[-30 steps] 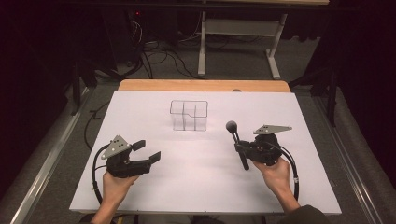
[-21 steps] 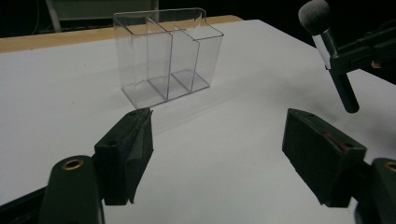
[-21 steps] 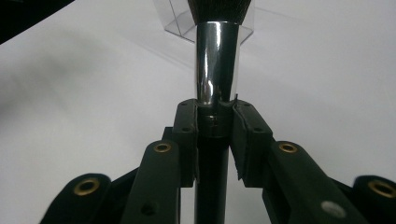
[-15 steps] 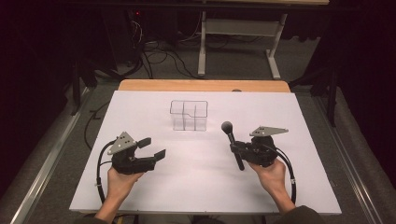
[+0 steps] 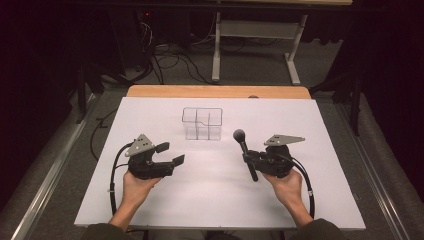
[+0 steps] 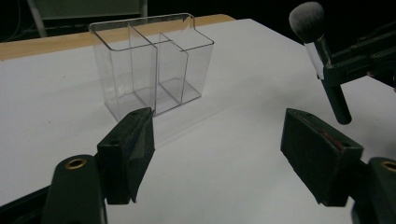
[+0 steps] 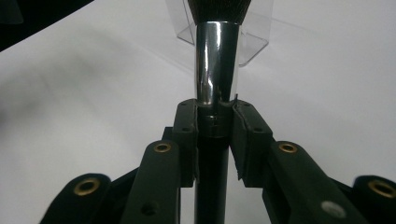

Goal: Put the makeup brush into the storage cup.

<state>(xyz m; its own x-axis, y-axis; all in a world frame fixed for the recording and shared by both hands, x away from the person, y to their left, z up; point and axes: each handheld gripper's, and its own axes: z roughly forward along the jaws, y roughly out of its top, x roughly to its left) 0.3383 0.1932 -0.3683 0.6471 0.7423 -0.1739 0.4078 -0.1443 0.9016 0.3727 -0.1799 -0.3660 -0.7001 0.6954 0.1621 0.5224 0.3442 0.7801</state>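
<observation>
On the left of the white desk (image 5: 150, 210), the left tongs (image 5: 170, 153) sit low with their jaws spread wide and nothing between them, having just closed very slightly. A clear divided box (image 5: 202, 123) stands near the middle, towards the far edge. To its right, the right tongs (image 5: 248, 157) pinch the dark handle of a makeup brush (image 5: 244, 150), bristles aimed at the box, just short of it.

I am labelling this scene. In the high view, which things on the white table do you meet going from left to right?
left gripper → clear organizer → makeup brush → right gripper, shut on the brush.
</observation>
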